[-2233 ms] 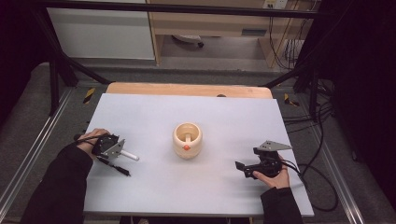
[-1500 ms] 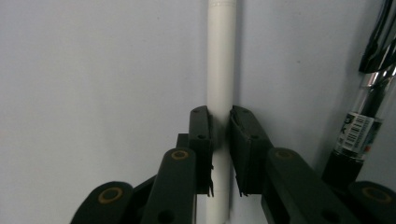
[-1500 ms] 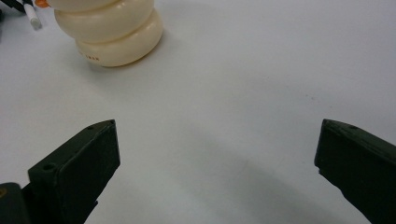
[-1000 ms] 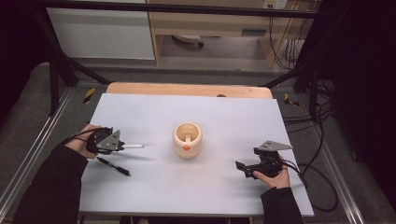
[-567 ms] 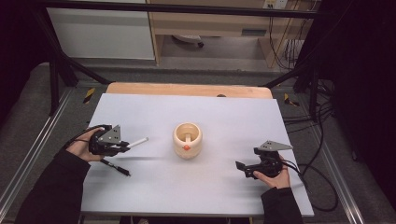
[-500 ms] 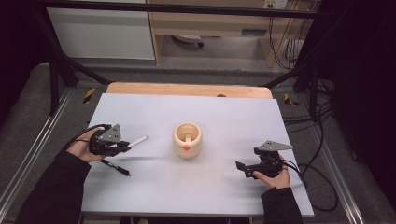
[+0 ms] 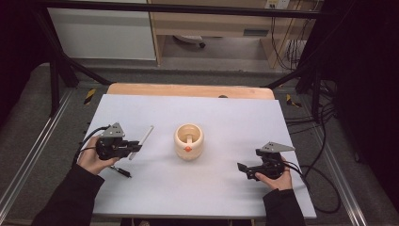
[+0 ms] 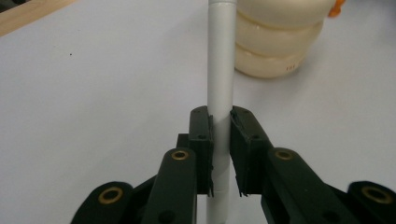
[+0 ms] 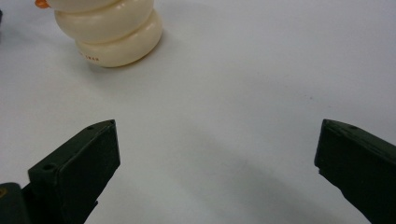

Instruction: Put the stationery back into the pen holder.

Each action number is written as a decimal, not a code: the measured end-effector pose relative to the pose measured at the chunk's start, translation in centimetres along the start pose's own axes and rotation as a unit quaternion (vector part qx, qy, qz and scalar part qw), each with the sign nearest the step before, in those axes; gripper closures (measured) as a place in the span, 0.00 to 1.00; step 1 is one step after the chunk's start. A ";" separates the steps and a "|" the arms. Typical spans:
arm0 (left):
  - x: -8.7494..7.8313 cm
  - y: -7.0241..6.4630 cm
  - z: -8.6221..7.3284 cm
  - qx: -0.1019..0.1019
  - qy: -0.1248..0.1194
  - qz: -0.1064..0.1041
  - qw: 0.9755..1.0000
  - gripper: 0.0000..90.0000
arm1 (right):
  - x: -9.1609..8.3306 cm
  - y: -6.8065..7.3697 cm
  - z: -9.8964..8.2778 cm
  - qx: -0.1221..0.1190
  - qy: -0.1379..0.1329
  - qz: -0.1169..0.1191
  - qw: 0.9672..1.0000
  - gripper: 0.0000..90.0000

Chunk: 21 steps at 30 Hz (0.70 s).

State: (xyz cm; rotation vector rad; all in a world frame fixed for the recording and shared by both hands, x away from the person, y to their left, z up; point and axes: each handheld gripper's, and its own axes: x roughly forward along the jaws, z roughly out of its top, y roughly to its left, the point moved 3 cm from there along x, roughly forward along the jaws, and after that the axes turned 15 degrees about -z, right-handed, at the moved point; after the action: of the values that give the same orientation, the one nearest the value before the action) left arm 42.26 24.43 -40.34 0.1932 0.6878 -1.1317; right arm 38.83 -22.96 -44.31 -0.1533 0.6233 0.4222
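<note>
My left gripper is shut on a slim white stick, which lies between its jaws and points up and to the right, toward the far side of the table. In the left gripper view the white stick runs straight ahead from my gripper, its tip in front of a cream ribbed pot. The pot stands mid-table with an orange mark on its front. My right gripper rests at the right, open, nothing between its fingers; the pot is ahead to its left.
A slim black object lies on the white table top just below my left hand. A wooden strip edges the far side. Cables trail off the right edge.
My left gripper has shifted a little to the right with the white stick, whose free end has swung upward and away from me. The right gripper has stayed still.
</note>
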 end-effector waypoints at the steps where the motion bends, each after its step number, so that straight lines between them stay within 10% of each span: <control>1: 0.1 -0.1 0.1 -0.010 -0.014 0.004 1.000 0.88 | 0.0 0.0 0.0 0.000 0.001 0.000 1.000 0.01; 12: 1.3 -1.8 1.5 -0.066 -0.122 0.031 0.990 0.88 | 0.1 0.1 -0.1 0.001 0.004 0.001 1.000 0.01; 21: 2.3 -3.3 3.8 -0.068 -0.168 0.034 0.983 0.88 | 0.0 0.1 0.0 0.001 0.003 0.001 1.000 0.01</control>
State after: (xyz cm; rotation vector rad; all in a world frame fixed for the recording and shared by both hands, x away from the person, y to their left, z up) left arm 41.44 19.47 -38.12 -0.0907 0.4512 -1.0165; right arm 38.80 -22.88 -44.38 -0.1526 0.6301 0.4233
